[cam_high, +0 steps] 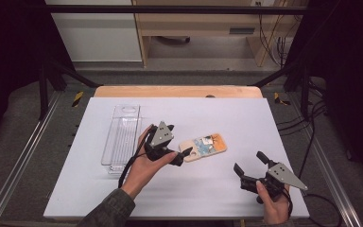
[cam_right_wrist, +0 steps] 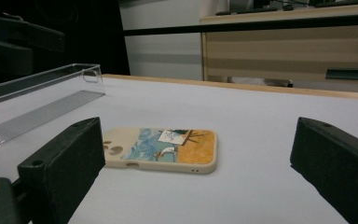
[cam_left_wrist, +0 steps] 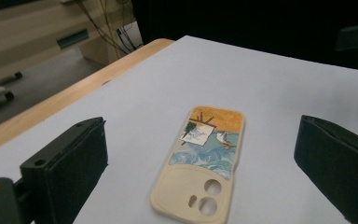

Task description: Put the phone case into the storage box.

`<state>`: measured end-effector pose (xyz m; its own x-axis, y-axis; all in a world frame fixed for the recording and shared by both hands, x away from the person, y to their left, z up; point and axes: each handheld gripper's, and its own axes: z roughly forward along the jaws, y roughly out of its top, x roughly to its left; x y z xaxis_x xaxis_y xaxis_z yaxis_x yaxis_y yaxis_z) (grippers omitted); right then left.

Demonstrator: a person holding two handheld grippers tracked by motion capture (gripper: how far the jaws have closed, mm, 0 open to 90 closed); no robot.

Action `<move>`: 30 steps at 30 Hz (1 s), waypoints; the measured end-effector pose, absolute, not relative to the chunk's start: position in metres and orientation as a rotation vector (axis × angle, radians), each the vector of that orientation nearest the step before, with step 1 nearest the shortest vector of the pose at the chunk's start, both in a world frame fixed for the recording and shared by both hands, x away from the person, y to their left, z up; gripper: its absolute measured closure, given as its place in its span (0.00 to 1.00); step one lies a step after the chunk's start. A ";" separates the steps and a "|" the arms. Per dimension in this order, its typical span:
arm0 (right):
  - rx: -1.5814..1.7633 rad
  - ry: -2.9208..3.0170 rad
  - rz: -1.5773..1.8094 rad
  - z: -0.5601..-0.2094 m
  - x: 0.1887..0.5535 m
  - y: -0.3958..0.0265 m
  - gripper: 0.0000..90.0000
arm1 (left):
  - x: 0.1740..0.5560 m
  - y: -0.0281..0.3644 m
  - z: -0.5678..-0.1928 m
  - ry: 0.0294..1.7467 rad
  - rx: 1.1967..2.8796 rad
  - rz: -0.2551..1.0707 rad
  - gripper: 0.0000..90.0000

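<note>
A cream phone case (cam_high: 203,146) with a blue and orange picture lies flat near the middle of the white table top (cam_high: 227,113). My left gripper (cam_high: 178,141) stands open just left of it, one jaw close to the case's camera-hole end. In the left gripper view the case (cam_left_wrist: 205,158) lies ahead between the wide-apart jaws, untouched. My right gripper (cam_high: 249,162) stands open near the front right, well short of the case. In the right gripper view the case (cam_right_wrist: 163,149) lies sideways ahead of the jaws, nothing between them.
A long clear plastic tray (cam_high: 123,137) lies left of the left hand, also seen as the clear tray (cam_right_wrist: 42,102) at the left of the right gripper view. A wooden table edge (cam_high: 179,91) runs along the back. Cables trail off at the right.
</note>
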<state>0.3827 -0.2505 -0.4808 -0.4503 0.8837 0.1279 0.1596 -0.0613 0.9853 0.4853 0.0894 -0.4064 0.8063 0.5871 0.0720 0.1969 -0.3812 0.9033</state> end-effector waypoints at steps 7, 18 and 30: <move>1.122 1.632 1.552 -0.483 0.383 -0.248 0.03 | 0.501 0.080 -0.417 0.585 1.970 0.474 0.03; 1.096 1.669 1.540 -0.485 0.384 -0.241 0.03 | 0.512 0.074 -0.432 0.591 2.022 0.492 0.03; 1.104 1.667 1.547 -0.486 0.386 -0.243 0.03 | 0.518 0.069 -0.445 0.584 2.057 0.467 0.03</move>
<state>0.3865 -0.2426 -0.4863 -0.4709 0.8758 0.1062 0.1708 -0.0276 0.9849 0.5181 0.0686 -0.4452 0.8157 0.5699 0.0991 0.2223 -0.4669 0.8559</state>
